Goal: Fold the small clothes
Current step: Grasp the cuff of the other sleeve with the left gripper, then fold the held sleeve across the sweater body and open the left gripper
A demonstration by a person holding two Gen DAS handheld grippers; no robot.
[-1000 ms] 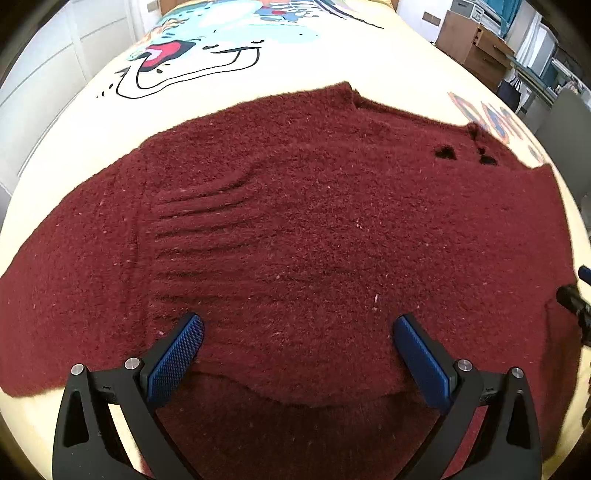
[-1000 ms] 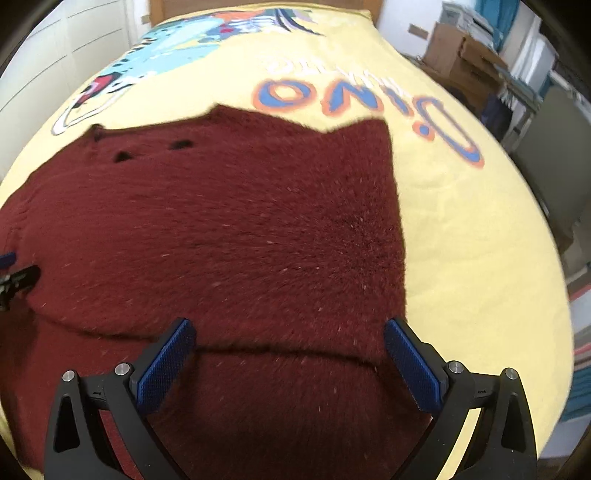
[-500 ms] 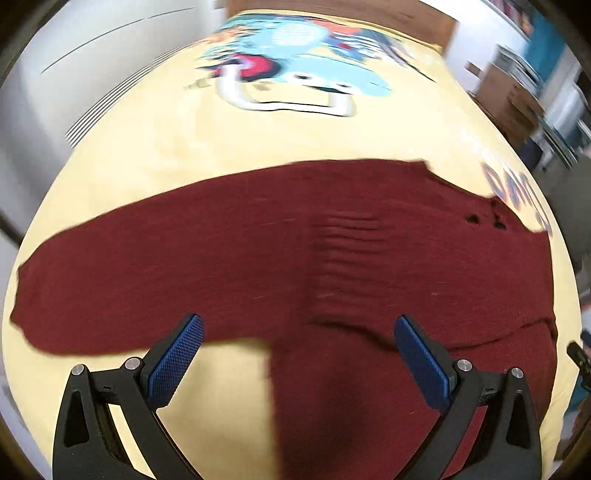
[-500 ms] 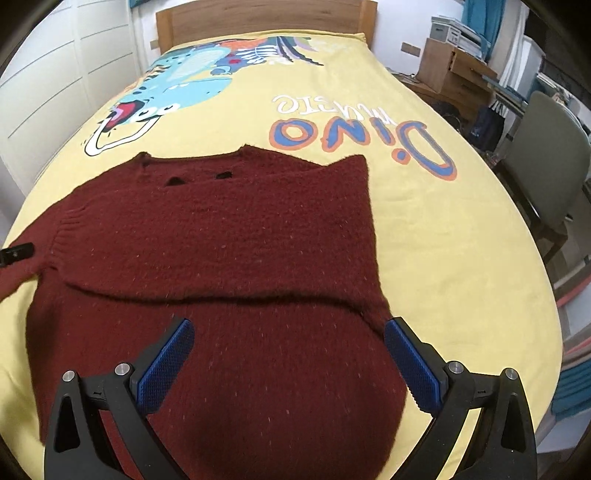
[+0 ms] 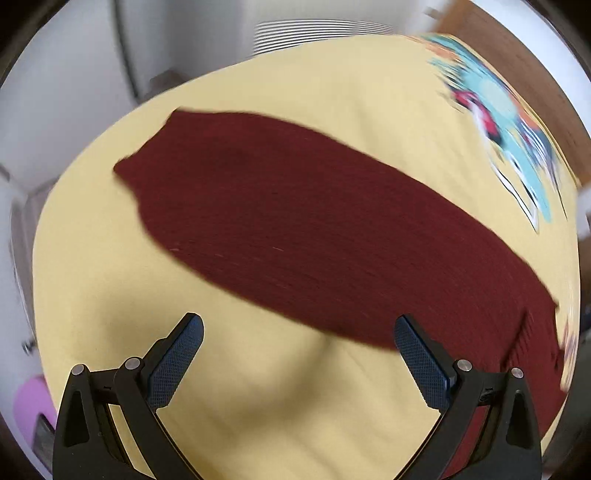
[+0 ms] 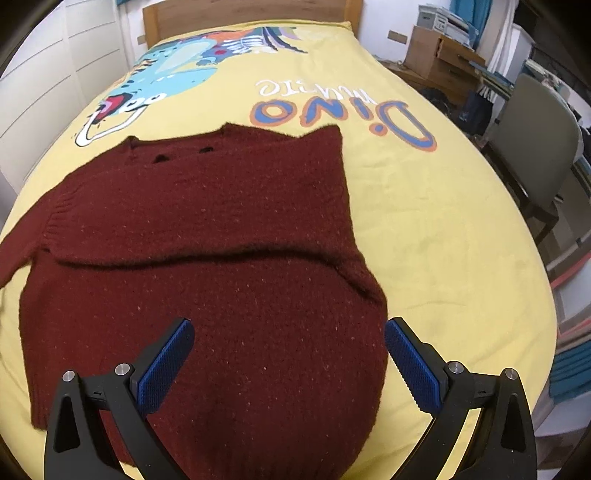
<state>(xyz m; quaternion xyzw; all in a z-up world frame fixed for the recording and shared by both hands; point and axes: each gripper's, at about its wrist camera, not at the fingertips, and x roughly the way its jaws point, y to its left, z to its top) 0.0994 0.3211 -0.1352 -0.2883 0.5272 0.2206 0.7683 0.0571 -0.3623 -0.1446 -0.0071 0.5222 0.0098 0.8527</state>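
A dark red knitted sweater (image 6: 207, 236) lies flat on the yellow bedspread (image 6: 443, 229). Its right sleeve is folded across the chest, leaving a fold edge running across the body. In the left wrist view the sweater's left sleeve (image 5: 295, 229) stretches out over the bedspread (image 5: 258, 387), blurred by motion. My left gripper (image 5: 299, 350) is open and empty, above bare bedspread just short of the sleeve. My right gripper (image 6: 288, 354) is open and empty above the sweater's lower body.
The bedspread carries a dinosaur print (image 6: 173, 74) and "Dino" lettering (image 6: 343, 110). A wooden headboard (image 6: 251, 11) stands at the far end. A chair (image 6: 535, 140) and cardboard boxes (image 6: 436, 51) stand to the right of the bed. White cupboard doors (image 6: 44, 66) are on the left.
My left gripper has swung left from over the sweater's body to face the outstretched left sleeve. My right gripper has pulled back and up, showing the whole sweater. Both stayed open.
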